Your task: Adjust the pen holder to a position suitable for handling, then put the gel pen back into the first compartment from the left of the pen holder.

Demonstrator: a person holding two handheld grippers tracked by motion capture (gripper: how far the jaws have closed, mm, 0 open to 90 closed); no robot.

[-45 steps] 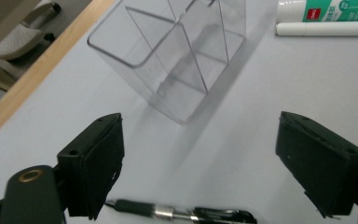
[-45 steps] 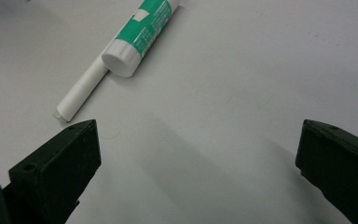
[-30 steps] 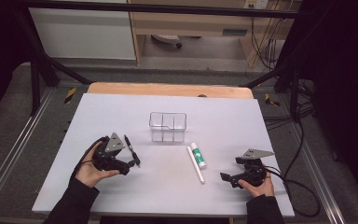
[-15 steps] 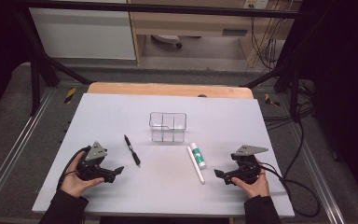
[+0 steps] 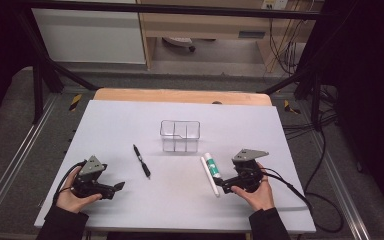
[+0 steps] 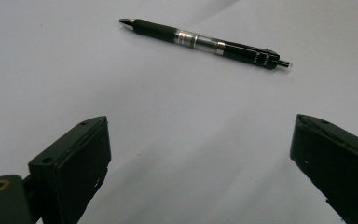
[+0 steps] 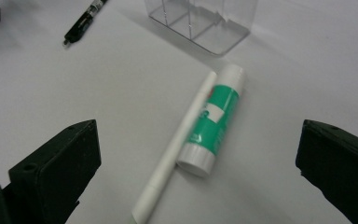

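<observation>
Both grippers gape empty; white pen (image 7: pixel 175 154) cut off below, beside glue stick (image 7: pixel 212 123).

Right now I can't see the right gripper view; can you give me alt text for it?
A green-and-white glue stick lies flat beside a white pen, touching it along its side, ahead of the right gripper, whose two black jaws stand wide apart and hold nothing. Beyond them are a clear plastic divided organizer and a black pen on the white table.
</observation>
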